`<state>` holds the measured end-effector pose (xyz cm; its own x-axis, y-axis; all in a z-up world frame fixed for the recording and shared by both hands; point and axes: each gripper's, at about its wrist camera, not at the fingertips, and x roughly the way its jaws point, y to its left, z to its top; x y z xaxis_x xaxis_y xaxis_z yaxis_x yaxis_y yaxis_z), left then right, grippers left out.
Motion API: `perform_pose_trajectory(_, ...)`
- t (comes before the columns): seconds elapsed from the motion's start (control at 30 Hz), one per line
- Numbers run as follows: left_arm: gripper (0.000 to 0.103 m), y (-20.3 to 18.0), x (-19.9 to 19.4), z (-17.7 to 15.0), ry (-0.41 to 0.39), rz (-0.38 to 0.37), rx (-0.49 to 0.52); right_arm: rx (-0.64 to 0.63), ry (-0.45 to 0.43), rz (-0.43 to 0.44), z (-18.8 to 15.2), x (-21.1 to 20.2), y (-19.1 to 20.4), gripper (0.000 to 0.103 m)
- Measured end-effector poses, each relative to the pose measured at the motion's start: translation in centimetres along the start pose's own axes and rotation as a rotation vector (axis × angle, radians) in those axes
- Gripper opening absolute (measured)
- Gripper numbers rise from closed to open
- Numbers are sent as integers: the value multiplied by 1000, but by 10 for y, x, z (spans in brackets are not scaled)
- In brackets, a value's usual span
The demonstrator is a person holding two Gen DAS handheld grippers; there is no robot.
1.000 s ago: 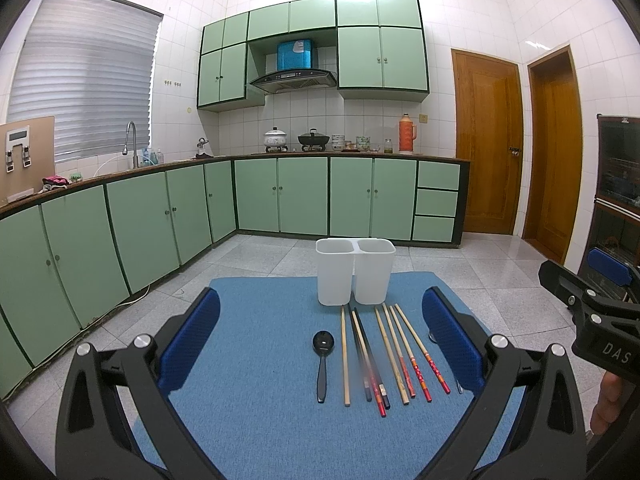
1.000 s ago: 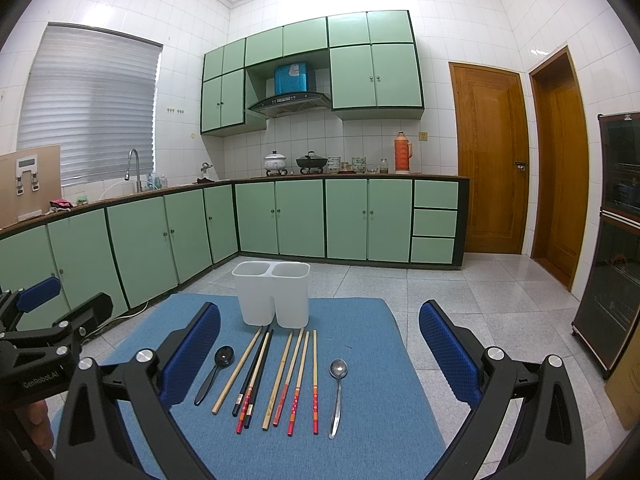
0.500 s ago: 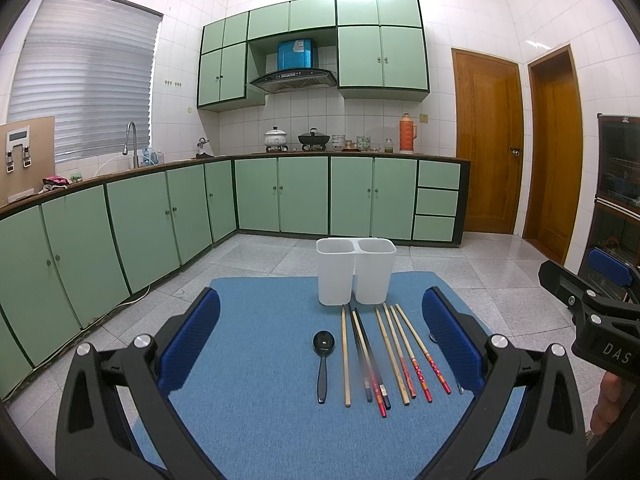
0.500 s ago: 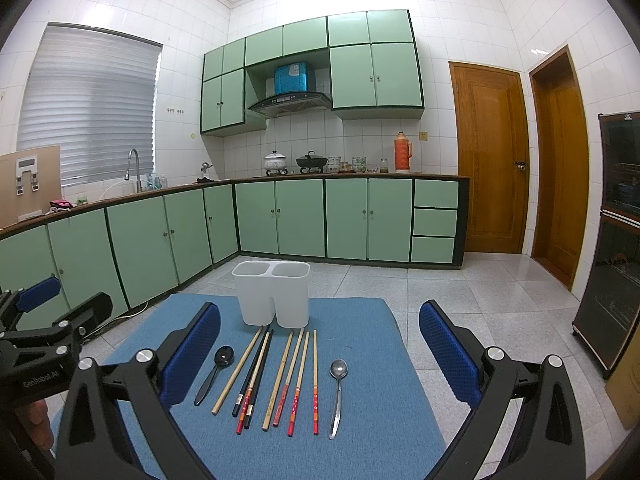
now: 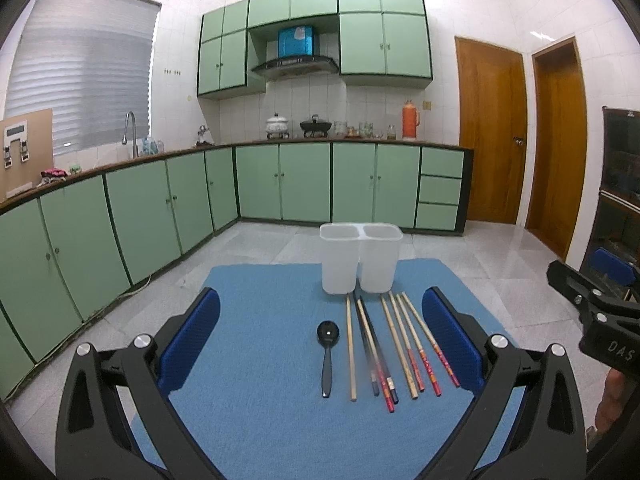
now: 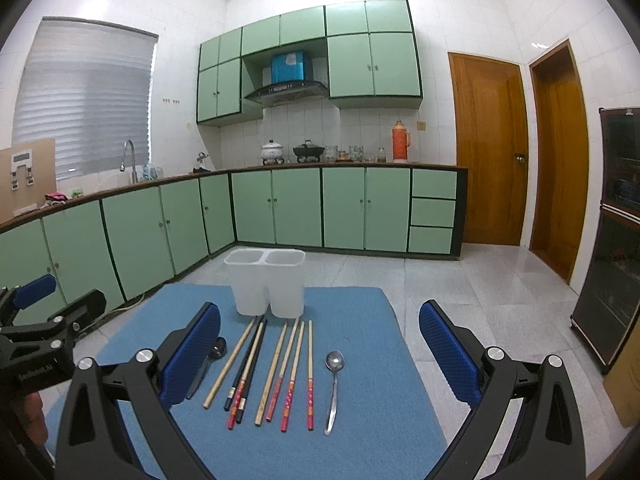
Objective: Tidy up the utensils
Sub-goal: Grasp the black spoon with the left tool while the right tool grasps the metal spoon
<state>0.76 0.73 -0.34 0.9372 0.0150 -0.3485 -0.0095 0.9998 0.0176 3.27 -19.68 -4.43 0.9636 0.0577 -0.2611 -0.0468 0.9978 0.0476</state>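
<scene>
Nothing has shifted: both tools, left (image 5: pixel 320 336) and right (image 6: pixel 320 340), hang spread wide over the blue mat (image 6: pixel 372 360), chopsticks (image 6: pixel 280 368) untouched.

Blue mat (image 6: pixel 360 360) covers work surface. Landmark: white two-compartment holder (image 6: pixel 265 282), upright at mat's far end. Just before holder: row of chopsticks (image 6: pixel 280 368) lying flat, tips near its base. Black spoon (image 5: pixel 328 354) left of row; metal spoon (image 6: pixel 334 388) right of row.
</scene>
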Motion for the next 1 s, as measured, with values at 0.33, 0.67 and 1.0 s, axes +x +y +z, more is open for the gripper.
perform_pose_trajectory(0.33, 98, 18, 72, -5, 173, 28, 12, -9, 149, -14, -17, 58, -11, 97)
perform_pose_trajectory(0.67, 98, 25, 174, -20, 382, 32, 43, 23, 374, 1, -40, 156, -33, 85)
perform_pose_trajectory(1.0, 78, 18, 252, -42, 597, -22, 42, 20, 663, 83, -64, 239, -32, 64)
